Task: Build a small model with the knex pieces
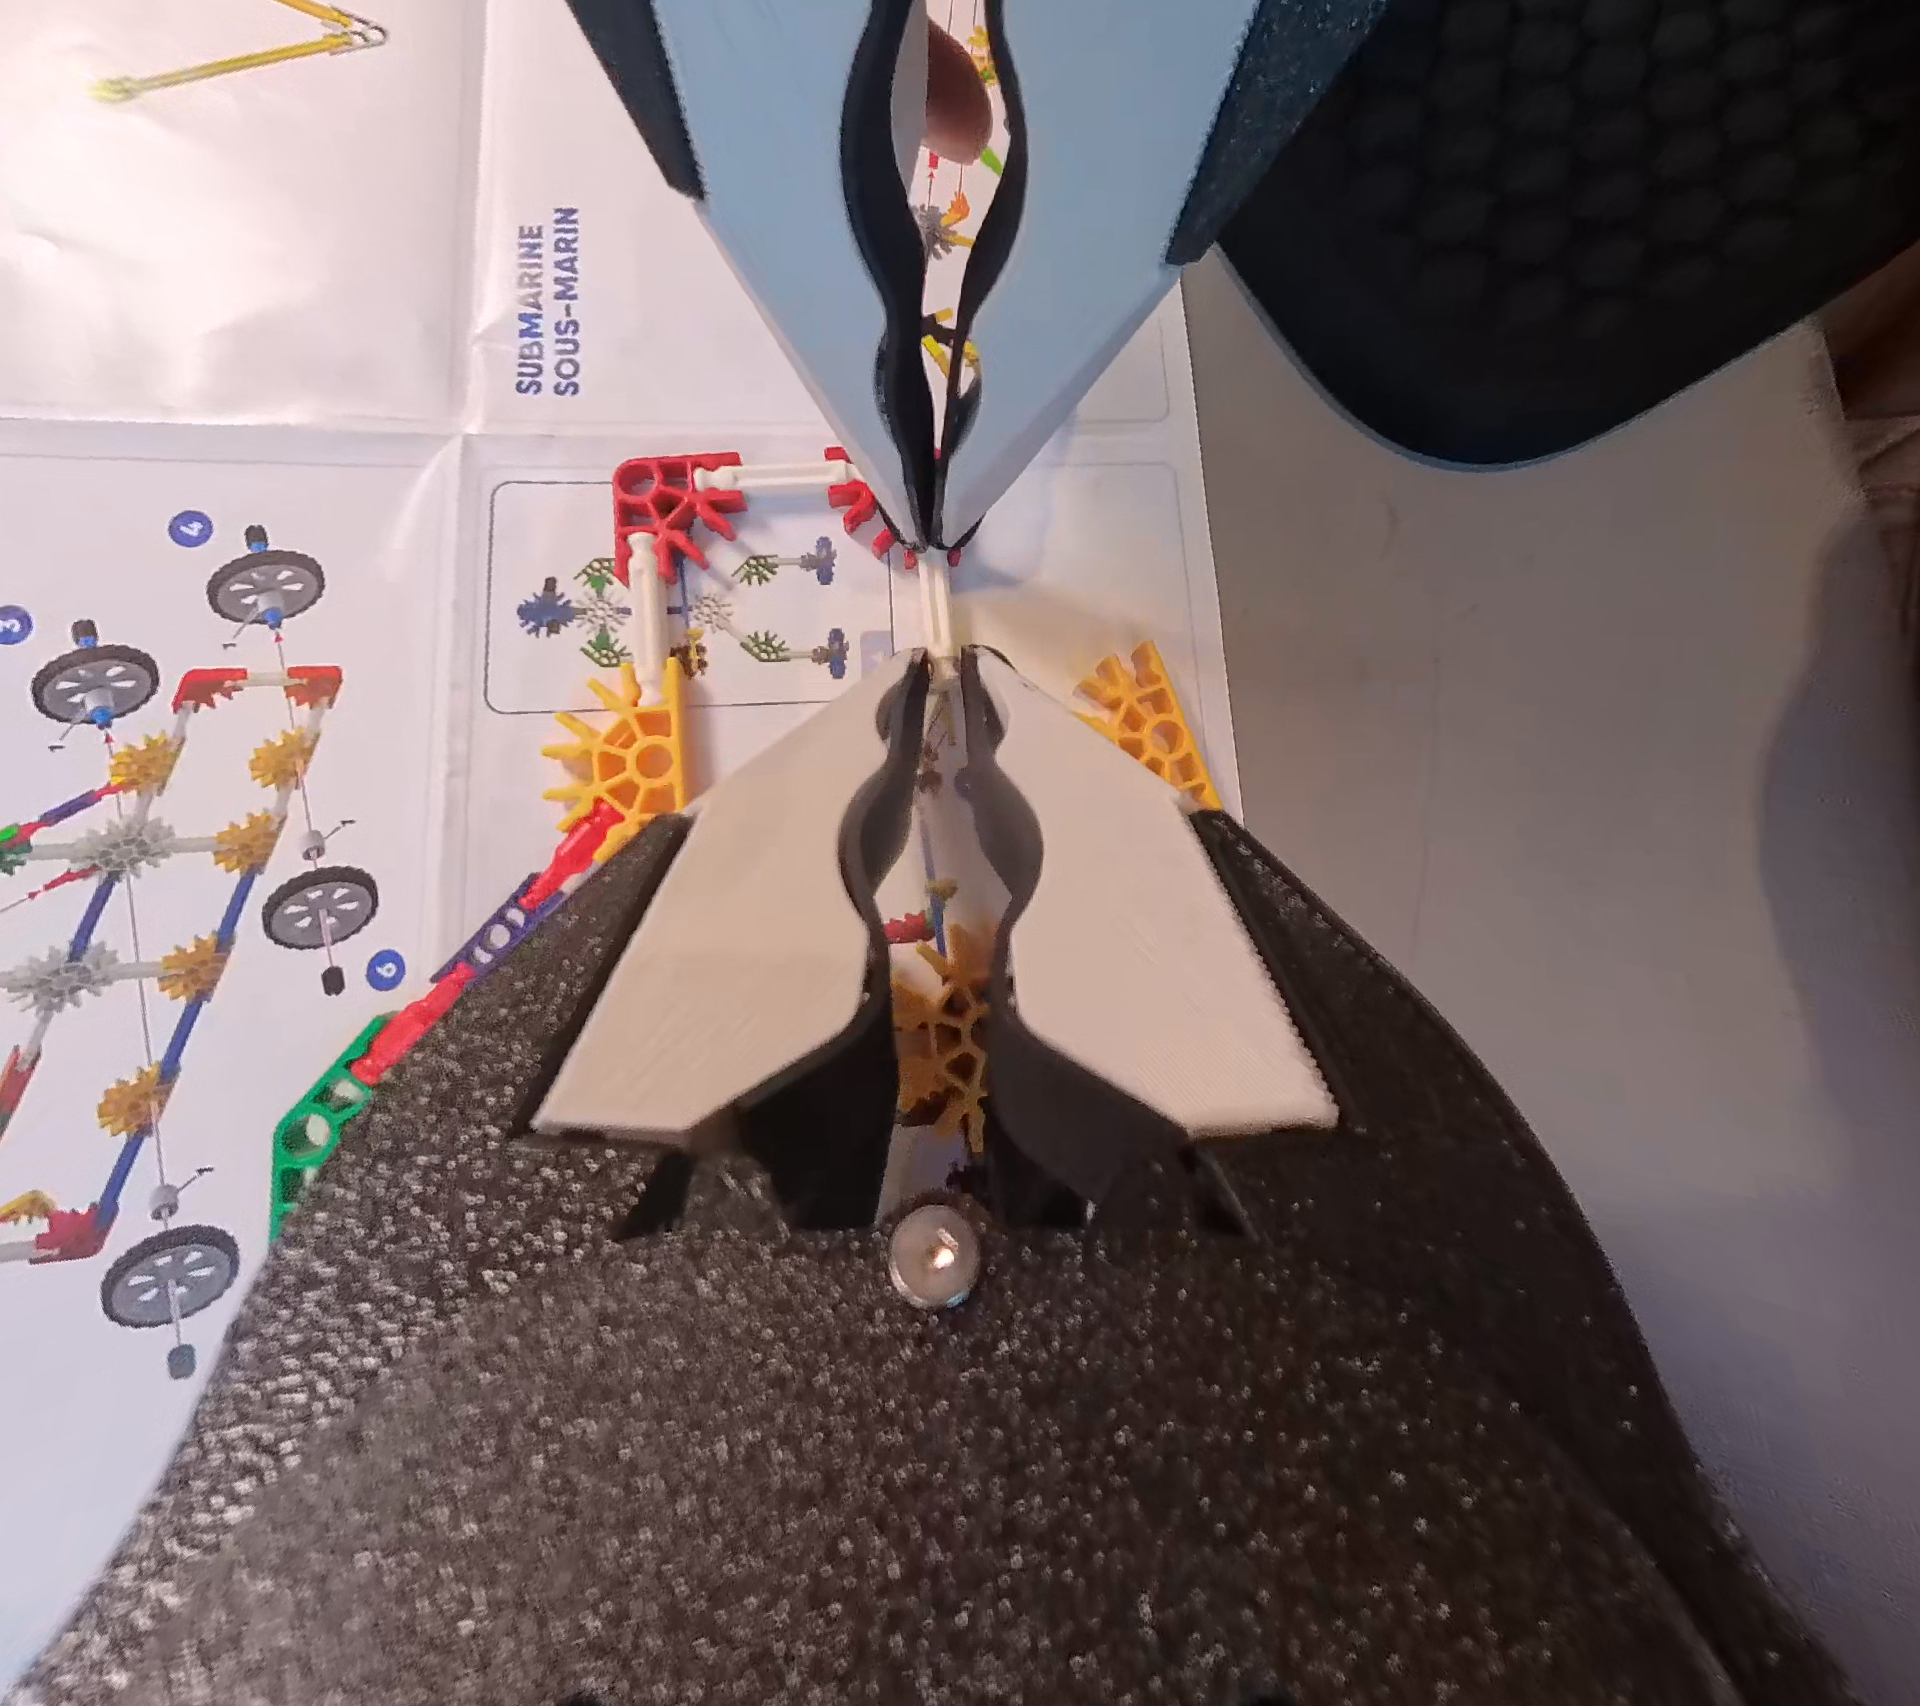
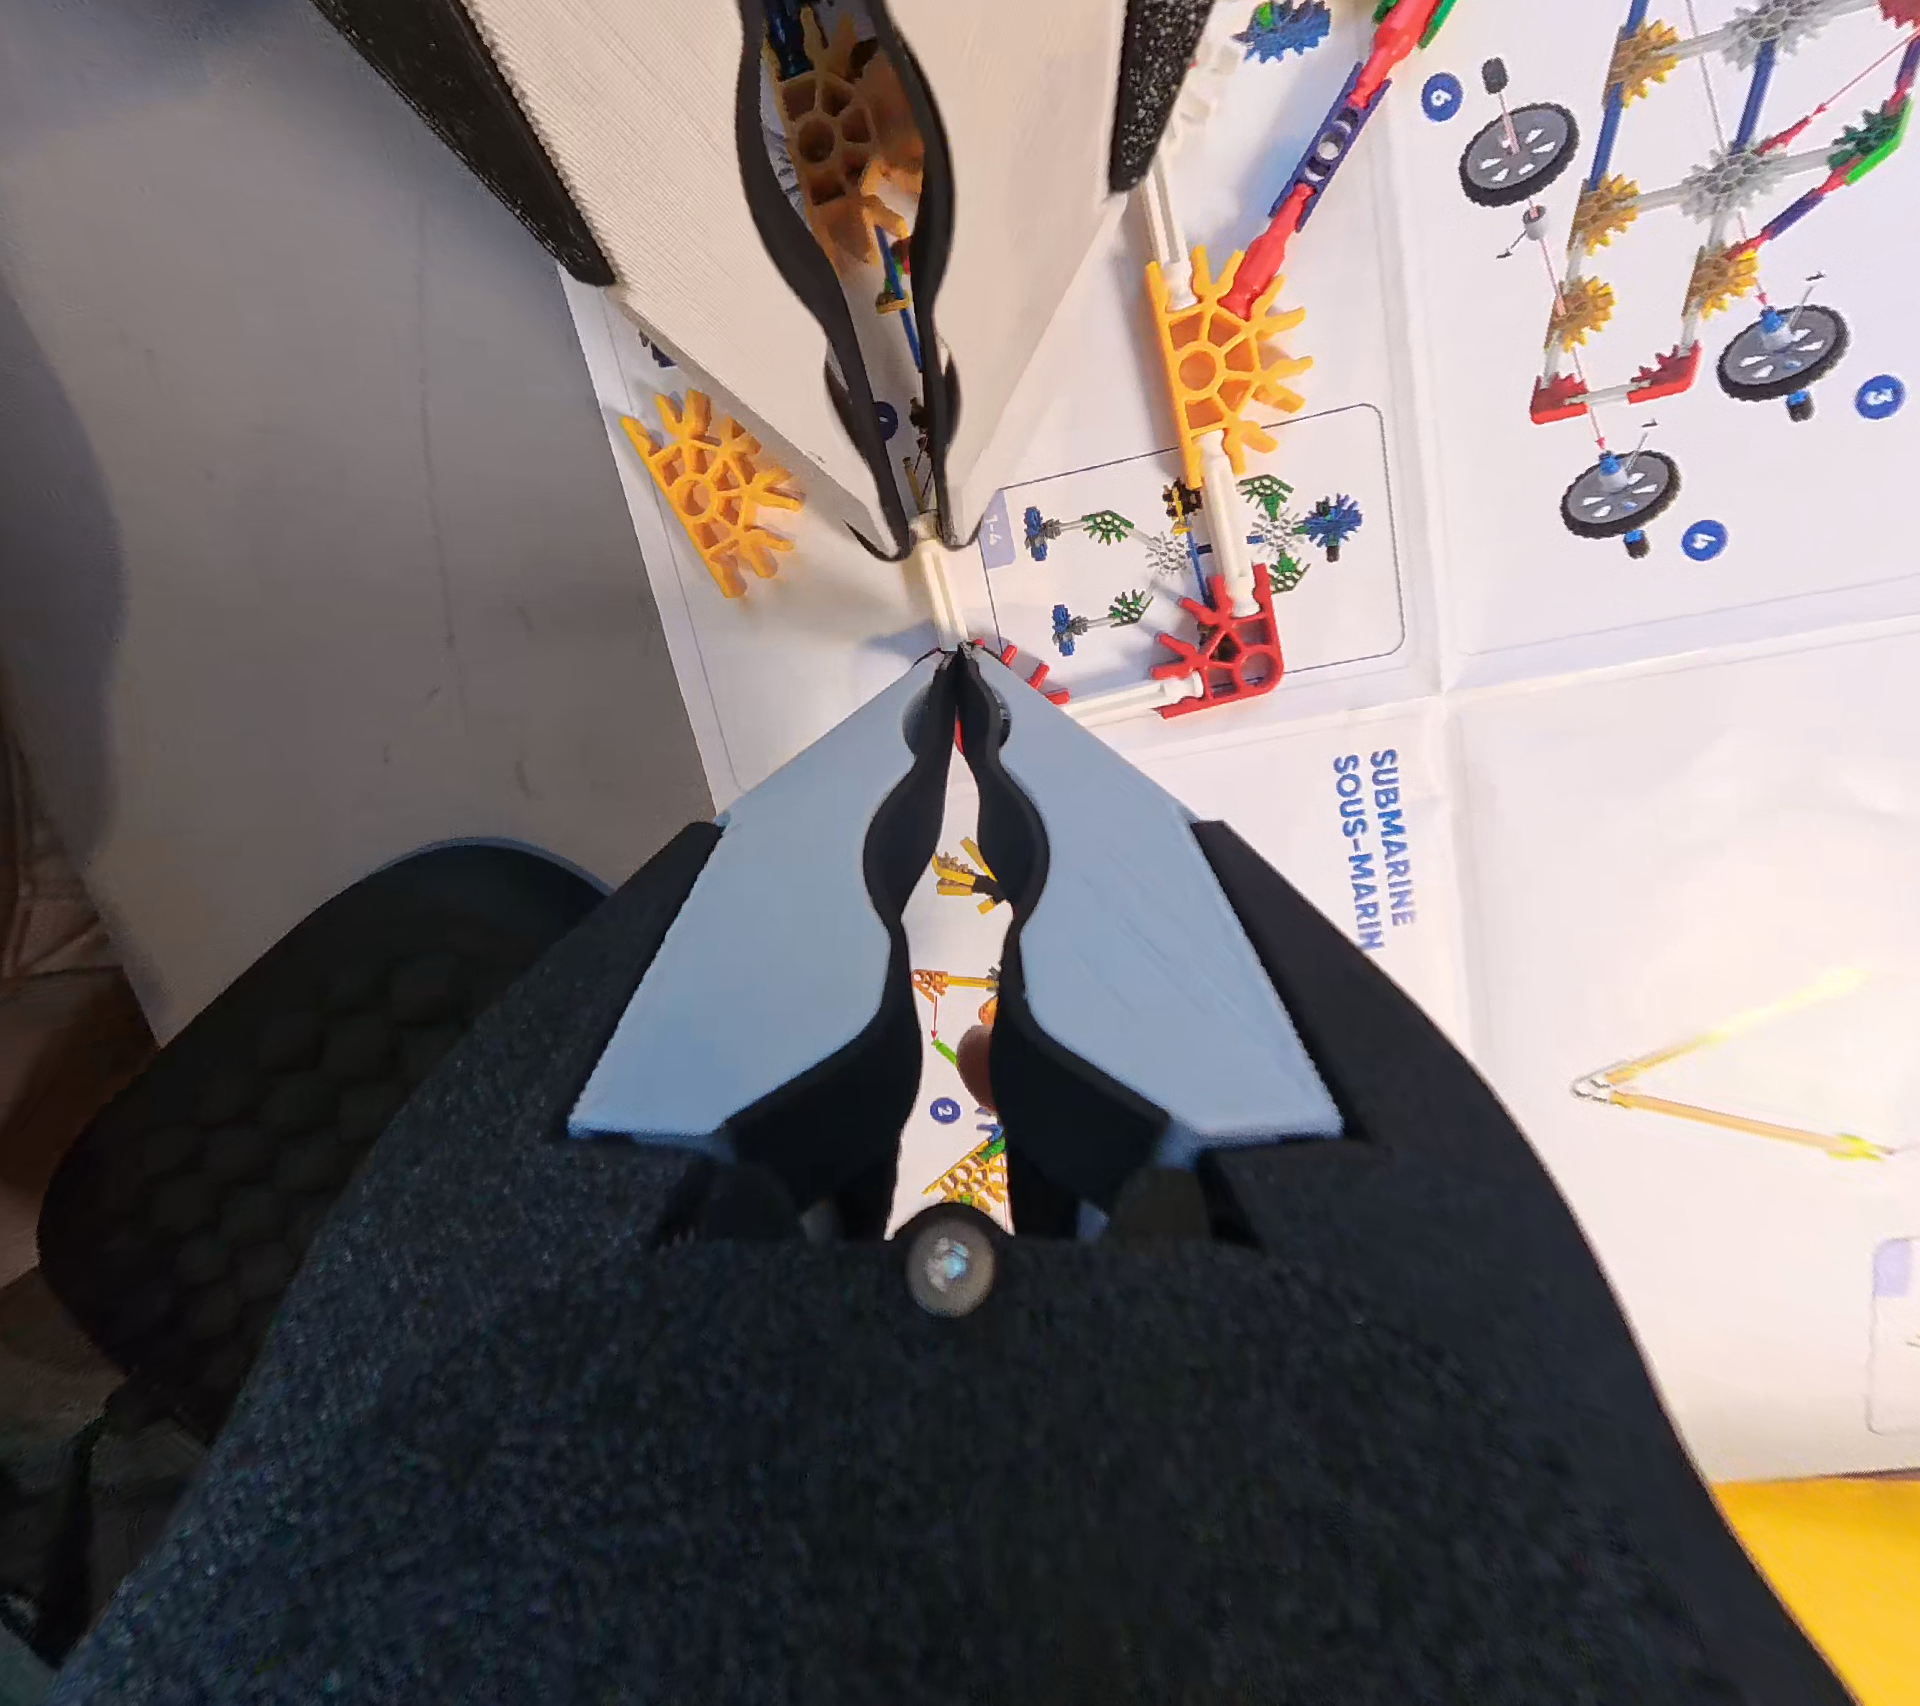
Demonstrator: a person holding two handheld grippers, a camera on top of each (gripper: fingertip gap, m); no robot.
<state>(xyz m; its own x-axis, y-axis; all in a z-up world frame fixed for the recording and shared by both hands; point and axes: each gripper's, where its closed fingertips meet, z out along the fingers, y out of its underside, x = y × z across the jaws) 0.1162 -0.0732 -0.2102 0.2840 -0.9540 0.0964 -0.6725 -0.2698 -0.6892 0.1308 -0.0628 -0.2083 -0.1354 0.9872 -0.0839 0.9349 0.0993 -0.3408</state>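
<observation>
Pale tabletop [image 1: 1455, 721] under an unfolded instruction sheet [image 1: 312, 306], loose yellow connector [image 2: 717, 493] at the sheet's edge.

The blue right tool [image 2: 958, 654] pinches a red connector [image 2: 1029, 677]; facing it, the white left tool [image 2: 920, 542] grips a short white rod [image 2: 943, 596] above the instruction sheet [image 2: 1558, 721].
</observation>
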